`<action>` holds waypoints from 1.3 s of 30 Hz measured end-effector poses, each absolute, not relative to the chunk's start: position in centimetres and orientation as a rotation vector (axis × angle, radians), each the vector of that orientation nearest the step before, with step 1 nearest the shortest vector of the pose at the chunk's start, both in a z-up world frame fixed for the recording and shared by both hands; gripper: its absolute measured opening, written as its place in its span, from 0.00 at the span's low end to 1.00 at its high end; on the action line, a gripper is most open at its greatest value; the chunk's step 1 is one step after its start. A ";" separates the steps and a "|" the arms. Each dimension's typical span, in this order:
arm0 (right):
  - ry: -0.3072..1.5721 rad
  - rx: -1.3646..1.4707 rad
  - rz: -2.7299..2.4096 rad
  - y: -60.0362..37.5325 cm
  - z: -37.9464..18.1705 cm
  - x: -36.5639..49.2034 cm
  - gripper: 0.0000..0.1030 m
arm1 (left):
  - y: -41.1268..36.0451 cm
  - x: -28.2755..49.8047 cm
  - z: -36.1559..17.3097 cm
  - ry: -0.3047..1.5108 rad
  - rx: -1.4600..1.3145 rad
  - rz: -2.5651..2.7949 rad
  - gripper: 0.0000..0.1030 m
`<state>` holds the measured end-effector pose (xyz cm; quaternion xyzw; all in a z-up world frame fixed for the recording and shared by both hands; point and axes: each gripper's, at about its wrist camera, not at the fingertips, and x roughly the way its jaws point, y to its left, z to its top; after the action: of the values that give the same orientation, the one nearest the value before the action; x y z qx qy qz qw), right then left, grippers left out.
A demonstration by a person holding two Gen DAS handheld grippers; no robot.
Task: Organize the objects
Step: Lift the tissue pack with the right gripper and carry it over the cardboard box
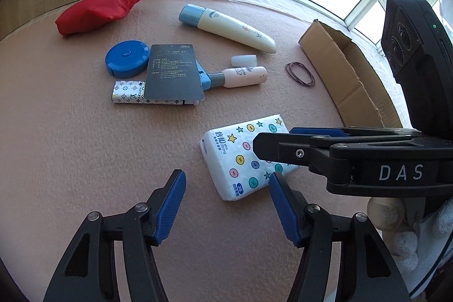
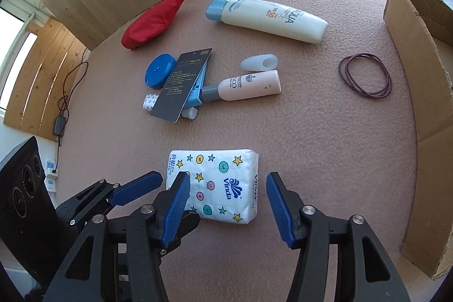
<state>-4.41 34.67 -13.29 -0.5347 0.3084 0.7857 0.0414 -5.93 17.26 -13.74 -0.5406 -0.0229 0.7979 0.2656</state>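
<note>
Around tissue pack point(image 2: 218, 183), wide-open right hand-held gripper point(image 2: 225, 188).

White tissue pack point(image 2: 218, 184) with coloured stars and dots; red pouch point(image 2: 153, 23)

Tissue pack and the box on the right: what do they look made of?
Tissue pack: soft, thin plastic wrap, slightly glossy, with printed stars and rounded, puffy edges; probably paper tissues inside. Box: brown corrugated cardboard, matte, with a ragged torn rim and folded flap.
</note>
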 end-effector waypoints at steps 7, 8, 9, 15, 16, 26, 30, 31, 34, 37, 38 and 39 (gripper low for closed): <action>0.979 -1.647 2.415 34.6 -13.7 -4.4 0.39 | 17.3 -6.1 -14.2 -0.126 -1.463 2.104 0.52; 0.974 -1.645 2.417 34.7 -13.7 -4.3 0.38 | 17.4 -6.1 -14.2 -0.132 -1.461 2.095 0.49; 0.971 -1.642 2.421 34.7 -13.7 -4.3 0.37 | 17.5 -6.1 -14.1 -0.132 -1.457 2.088 0.47; 0.975 -1.601 2.432 35.3 -12.8 -3.4 0.35 | 18.3 -5.9 -13.5 -0.111 -1.448 2.086 0.47; 0.974 -1.587 2.437 35.5 -12.4 -3.1 0.35 | 18.6 -5.8 -13.2 -0.106 -1.438 2.089 0.47; 0.991 -1.380 2.443 40.0 -7.7 1.5 0.35 | 24.4 -5.1 -7.8 -0.015 -1.266 2.079 0.47; 0.994 -1.298 2.424 42.3 -6.1 3.9 0.35 | 27.8 -4.8 -6.1 0.010 -1.207 2.047 0.47; 0.989 -1.280 2.418 42.9 -5.8 4.5 0.35 | 28.6 -4.7 -5.8 0.016 -1.196 2.035 0.47; 0.978 -1.234 2.395 44.5 -5.2 6.1 0.35 | 31.4 -4.5 -5.1 0.040 -1.170 2.002 0.47; 0.984 -1.195 2.365 46.3 -5.0 7.7 0.35 | 33.8 -4.1 -4.8 0.070 -1.142 1.978 0.47; 0.986 -1.184 2.353 46.9 -4.9 8.3 0.35 | 34.7 -4.0 -4.7 0.079 -1.136 1.969 0.47; 0.988 -1.174 2.340 47.5 -5.0 8.8 0.35 | 35.5 -3.9 -4.7 0.086 -1.132 1.959 0.47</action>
<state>8.76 47.47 -4.95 -0.4134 0.3478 0.8240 0.1708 -3.93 35.52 -4.73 -0.4527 0.0344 0.7833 0.4247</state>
